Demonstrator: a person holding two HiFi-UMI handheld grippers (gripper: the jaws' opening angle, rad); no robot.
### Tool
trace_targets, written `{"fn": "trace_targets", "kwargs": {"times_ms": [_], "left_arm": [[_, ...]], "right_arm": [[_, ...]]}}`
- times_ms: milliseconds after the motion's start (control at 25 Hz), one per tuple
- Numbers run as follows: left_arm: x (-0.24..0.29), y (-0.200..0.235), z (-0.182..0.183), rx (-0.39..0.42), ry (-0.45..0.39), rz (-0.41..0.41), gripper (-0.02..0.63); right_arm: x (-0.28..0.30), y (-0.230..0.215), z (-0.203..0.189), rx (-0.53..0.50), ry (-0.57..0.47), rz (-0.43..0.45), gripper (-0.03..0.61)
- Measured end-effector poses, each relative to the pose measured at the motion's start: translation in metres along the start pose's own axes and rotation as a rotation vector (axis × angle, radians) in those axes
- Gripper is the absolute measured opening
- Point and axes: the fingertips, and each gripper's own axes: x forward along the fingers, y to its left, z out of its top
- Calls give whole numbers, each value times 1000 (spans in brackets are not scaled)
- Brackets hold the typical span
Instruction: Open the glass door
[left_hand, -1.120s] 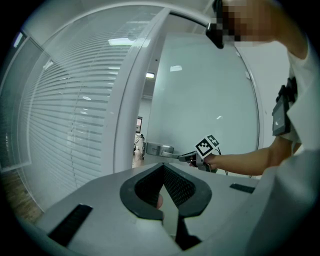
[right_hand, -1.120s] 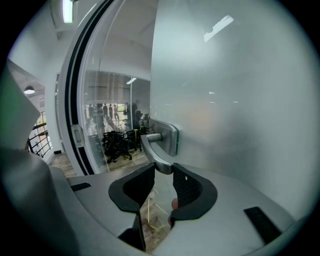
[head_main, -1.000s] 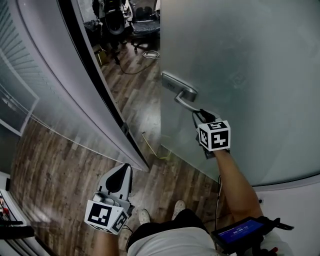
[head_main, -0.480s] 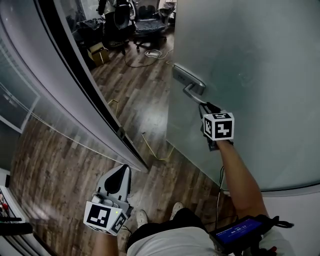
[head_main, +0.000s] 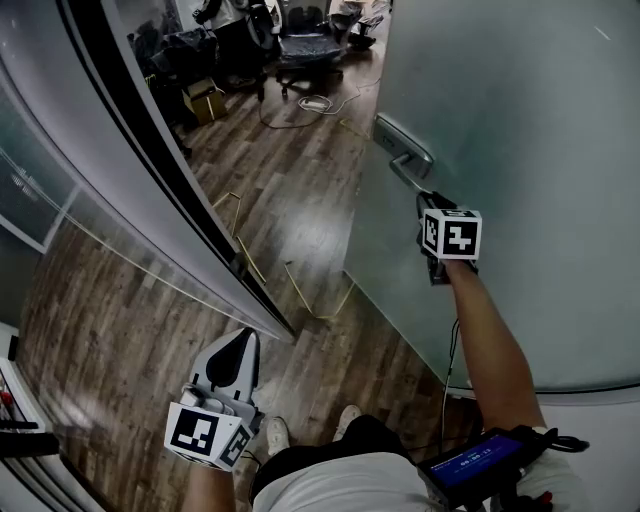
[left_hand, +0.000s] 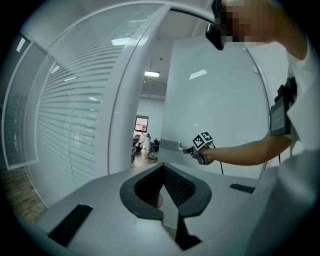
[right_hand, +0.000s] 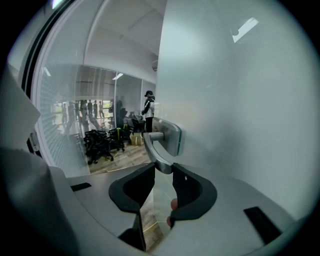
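Note:
The frosted glass door (head_main: 520, 150) stands ajar, swung to the right of the black door frame (head_main: 150, 150). Its metal lever handle (head_main: 408, 172) sits on the door's left edge. My right gripper (head_main: 425, 205) is shut on the end of that lever; in the right gripper view the handle (right_hand: 155, 152) lies between the two black pads of my right gripper (right_hand: 163, 172). Low at the left, over the wooden floor, my left gripper (head_main: 237, 348) is shut and holds nothing. In the left gripper view my left gripper (left_hand: 163, 166) points toward the door and the handle plate (left_hand: 171, 145).
A frosted glass partition (head_main: 60, 130) runs along the left. Beyond the doorway are office chairs (head_main: 305, 45), a cardboard box (head_main: 205, 100) and a cable (head_main: 320, 102) on the floor. A device with a blue screen (head_main: 475, 462) hangs at the person's waist.
The door has swung farther to the right, widening the gap at the frame. My right gripper has travelled with the handle up and to the right. The left gripper has hardly moved.

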Motion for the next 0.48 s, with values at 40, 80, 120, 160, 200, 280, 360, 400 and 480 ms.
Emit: {"fn": "trace_targets", "kwargs": {"times_ms": [40,80,120,160,200,280,360,400,480], "left_arm": [[1,0,-1,0,0,1,0],[2,-1,-1,1,1,2,0],[3,-2,-1,2,2,2,0],[4,-2,0,3,2,3,0],[5,-3,0,3,4,3,0],[4,-4,-1,2,7,6,-1],[4,-3,-2,1,12,11,0],[4,-3,-2,1,14,13,0],[3,-3,-2,0,17,15,0]], "right_arm": [[3,-4,1,1,2,-5,117],[5,-8,1,1,3,-10,115],[8,-12,2,0,3,-14,115],[9,-15,3,-2,3,-19,114],[11,-19,4,-3,2,-24,113],[13,-26,5,-3,-1,-35,110],[15,-32,5,5,0,-41,107],[16,-35,6,10,1,-44,106],[16,-39,8,11,2,-53,104]]}}
